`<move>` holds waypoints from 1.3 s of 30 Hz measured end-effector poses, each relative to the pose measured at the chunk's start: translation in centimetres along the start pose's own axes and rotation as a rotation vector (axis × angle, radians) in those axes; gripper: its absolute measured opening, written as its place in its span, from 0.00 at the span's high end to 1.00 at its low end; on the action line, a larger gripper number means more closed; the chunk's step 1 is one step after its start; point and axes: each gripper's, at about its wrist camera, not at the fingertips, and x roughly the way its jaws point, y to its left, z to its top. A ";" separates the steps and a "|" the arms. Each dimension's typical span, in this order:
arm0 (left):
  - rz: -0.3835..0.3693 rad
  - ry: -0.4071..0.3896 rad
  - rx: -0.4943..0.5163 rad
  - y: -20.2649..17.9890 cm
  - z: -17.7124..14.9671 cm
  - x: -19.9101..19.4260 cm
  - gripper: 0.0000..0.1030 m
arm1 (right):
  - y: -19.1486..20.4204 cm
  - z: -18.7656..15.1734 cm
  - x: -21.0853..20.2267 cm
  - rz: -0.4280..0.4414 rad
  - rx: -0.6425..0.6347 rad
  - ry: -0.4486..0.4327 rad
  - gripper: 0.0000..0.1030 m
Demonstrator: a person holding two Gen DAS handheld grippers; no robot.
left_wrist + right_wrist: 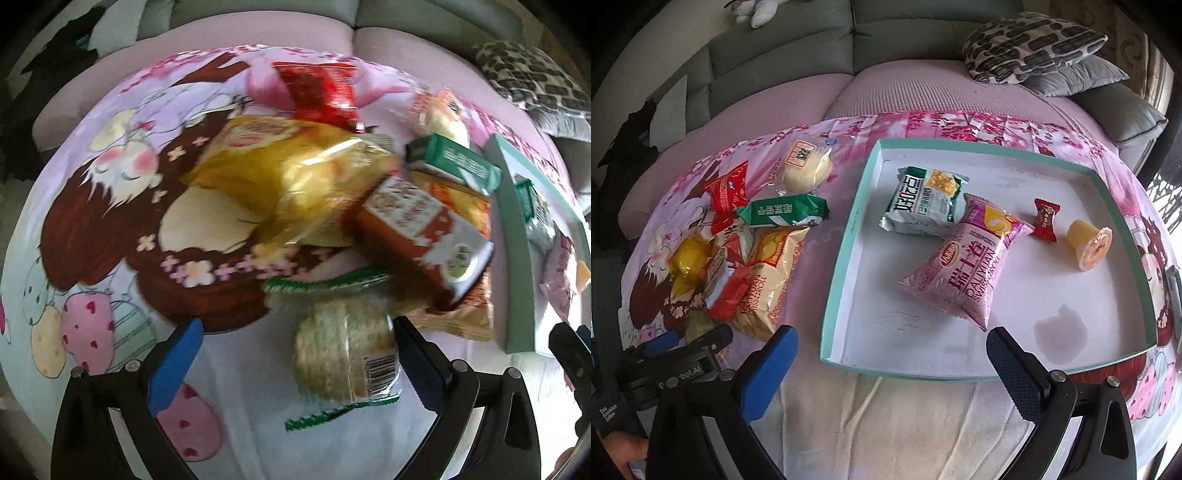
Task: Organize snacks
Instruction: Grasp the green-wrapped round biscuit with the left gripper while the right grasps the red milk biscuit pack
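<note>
A pile of wrapped snacks lies on the cartoon-print cloth. In the left wrist view my left gripper is open, its fingers either side of a clear green-edged pack of round crackers. Beyond it lie a yellow bag, a red-and-white pack and a green pack. In the right wrist view my right gripper is open and empty above the near edge of a teal-rimmed white tray. The tray holds a pink Swiss-roll bag, a green-white pack, a small red candy and a jelly cup.
The cloth covers a pink sofa seat with grey backrests. A patterned cushion lies at the back right. A round bun pack and a red pack lie left of the tray. The left gripper shows at the lower left.
</note>
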 end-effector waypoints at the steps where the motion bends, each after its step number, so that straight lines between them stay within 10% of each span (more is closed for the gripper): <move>1: 0.000 -0.001 -0.004 0.1 0.0 0.0 0.02 | 0.2 0.0 0.0 0.005 -0.007 -0.002 0.00; 22: -0.031 -0.041 -0.034 5.8 0.1 -1.9 0.48 | 4.1 0.6 0.5 0.019 -0.116 -0.014 0.00; 39: -0.082 -0.068 -0.067 9.5 -0.4 -1.8 0.50 | 8.1 1.9 -0.3 0.088 -0.229 -0.066 0.00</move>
